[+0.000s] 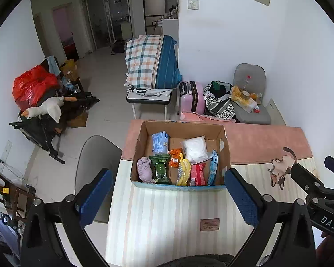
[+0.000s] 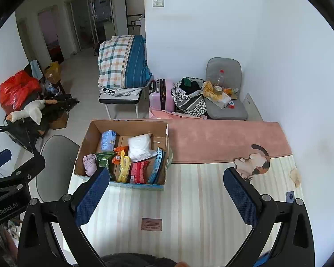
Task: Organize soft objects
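Observation:
An open cardboard box [image 1: 225, 155] [image 2: 86, 138] stands on the striped mat, holding soft packs: a lilac cloth [image 1: 144, 169] [image 2: 90, 163], a green wipes pack [image 1: 160, 169], a blue tissue pack [image 1: 159, 141] [image 2: 108, 139], a white pouch [image 1: 194, 148] [image 2: 140, 146], an orange pack [image 1: 175, 156], a yellow bag [image 1: 183, 173] [image 2: 124, 166] and a red pack [image 1: 197, 174] [image 2: 137, 171]. My left gripper [image 1: 168, 198] is open, just short of the box's near wall, with nothing between its fingers. My right gripper [image 2: 164, 194] is open over the bare mat, to the right of the box.
The table carries a pink and striped mat [image 2: 211, 140] with a cat picture [image 2: 255, 162]. A grey chair [image 1: 93, 155] stands at the table's left edge. Beyond are a chair piled with folded quilts [image 1: 151, 64], a pink suitcase [image 1: 192, 96] and a cluttered grey chair [image 2: 225, 102].

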A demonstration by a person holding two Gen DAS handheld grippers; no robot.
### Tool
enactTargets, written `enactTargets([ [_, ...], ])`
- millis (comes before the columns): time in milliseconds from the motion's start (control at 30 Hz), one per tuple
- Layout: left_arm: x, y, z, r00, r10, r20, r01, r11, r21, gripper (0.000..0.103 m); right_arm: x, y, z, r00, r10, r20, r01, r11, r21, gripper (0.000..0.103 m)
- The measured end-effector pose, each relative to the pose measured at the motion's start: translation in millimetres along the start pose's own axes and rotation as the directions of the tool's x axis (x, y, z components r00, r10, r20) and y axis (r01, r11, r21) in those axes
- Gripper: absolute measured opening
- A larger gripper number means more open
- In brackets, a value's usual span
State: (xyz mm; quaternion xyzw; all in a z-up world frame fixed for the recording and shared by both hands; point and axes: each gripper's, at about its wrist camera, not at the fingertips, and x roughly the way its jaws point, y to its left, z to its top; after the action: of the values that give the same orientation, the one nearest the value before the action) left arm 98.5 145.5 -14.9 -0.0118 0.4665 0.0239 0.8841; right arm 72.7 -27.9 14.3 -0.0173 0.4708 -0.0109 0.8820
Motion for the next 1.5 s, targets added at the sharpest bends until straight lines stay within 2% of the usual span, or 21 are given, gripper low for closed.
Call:
enactTargets([
  [733,1,1,-7,1.000,0.003,0.012,-0.003,1.000,-0.002,0.103,-5,-6,0,1.000,-0.009,0.017,0.009,1.000,0.009,0.103],
  [1500,2,10,-15,1.000,-0.001,-0.008,0.001,1.000,0.010,0.103,-6,-12,-6,1.000,-0.008,-0.004,0.008,1.000,-0.001,0.103],
])
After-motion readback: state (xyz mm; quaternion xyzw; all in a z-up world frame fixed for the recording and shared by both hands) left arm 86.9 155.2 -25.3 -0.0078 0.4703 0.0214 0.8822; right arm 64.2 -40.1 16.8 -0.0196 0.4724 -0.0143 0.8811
